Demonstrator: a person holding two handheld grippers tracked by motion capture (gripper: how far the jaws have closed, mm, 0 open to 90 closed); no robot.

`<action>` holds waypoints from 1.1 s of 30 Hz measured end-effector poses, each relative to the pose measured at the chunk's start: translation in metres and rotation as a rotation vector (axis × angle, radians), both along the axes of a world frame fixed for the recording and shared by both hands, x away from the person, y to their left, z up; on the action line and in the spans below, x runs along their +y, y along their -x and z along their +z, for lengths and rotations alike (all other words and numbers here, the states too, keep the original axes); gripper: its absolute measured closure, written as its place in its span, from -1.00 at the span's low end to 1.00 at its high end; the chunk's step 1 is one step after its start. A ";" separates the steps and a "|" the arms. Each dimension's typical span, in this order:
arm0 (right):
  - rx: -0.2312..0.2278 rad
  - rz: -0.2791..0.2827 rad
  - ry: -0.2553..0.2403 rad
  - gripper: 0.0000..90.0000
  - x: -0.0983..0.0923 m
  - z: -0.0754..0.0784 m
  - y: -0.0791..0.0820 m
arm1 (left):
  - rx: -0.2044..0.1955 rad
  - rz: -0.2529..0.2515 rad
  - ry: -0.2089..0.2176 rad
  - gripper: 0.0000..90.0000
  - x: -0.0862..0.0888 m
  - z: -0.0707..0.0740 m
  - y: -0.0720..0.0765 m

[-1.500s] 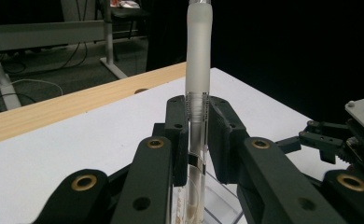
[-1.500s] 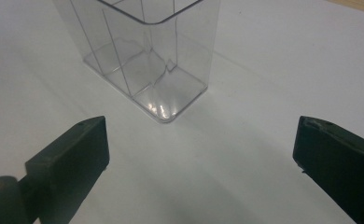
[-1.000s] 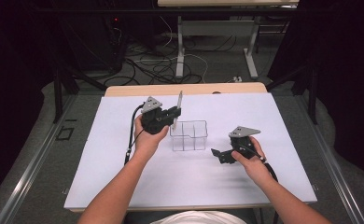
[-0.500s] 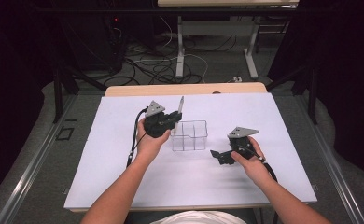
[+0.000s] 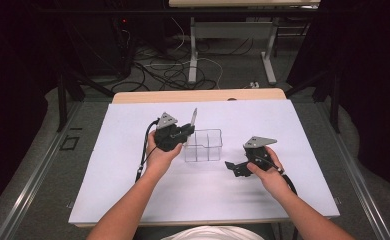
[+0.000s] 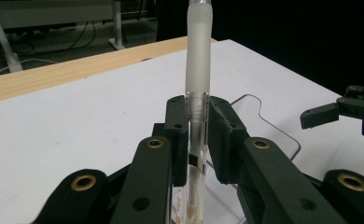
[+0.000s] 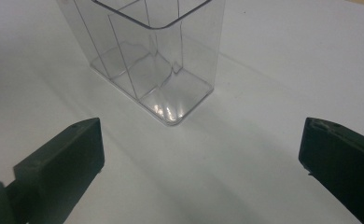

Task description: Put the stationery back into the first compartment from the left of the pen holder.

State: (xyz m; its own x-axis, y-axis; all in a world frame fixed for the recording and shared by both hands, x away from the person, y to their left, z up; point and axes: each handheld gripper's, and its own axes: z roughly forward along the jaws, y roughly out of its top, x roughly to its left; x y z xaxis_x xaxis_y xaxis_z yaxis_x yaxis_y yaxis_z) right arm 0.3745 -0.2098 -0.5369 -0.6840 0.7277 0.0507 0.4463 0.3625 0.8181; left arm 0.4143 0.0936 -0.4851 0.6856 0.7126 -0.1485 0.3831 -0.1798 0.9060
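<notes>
White tabletop (image 5: pixel 133 190): left gripper (image 5: pixel 185 131) clamps pen (image 6: pixel 199 70); right gripper (image 7: pixel 203 154) fingers wide.

We logged the left gripper (image 5: pixel 185 131), clamped on the pen (image 5: pixel 194 118), as shifted slightly toward the clear organizer (image 5: pixel 204 146). We noted the pen tilted a little nearer upright.

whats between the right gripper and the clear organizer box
Nothing: in the right gripper view, bare white table cover runs from the open right gripper to the clear organizer box. The high view shows the same gap.
</notes>
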 end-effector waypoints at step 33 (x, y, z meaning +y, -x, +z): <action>-0.013 -0.019 -0.019 -1.00 -0.002 0.000 -0.001 | 0.088 0.095 -0.066 -0.34 0.070 0.020 0.030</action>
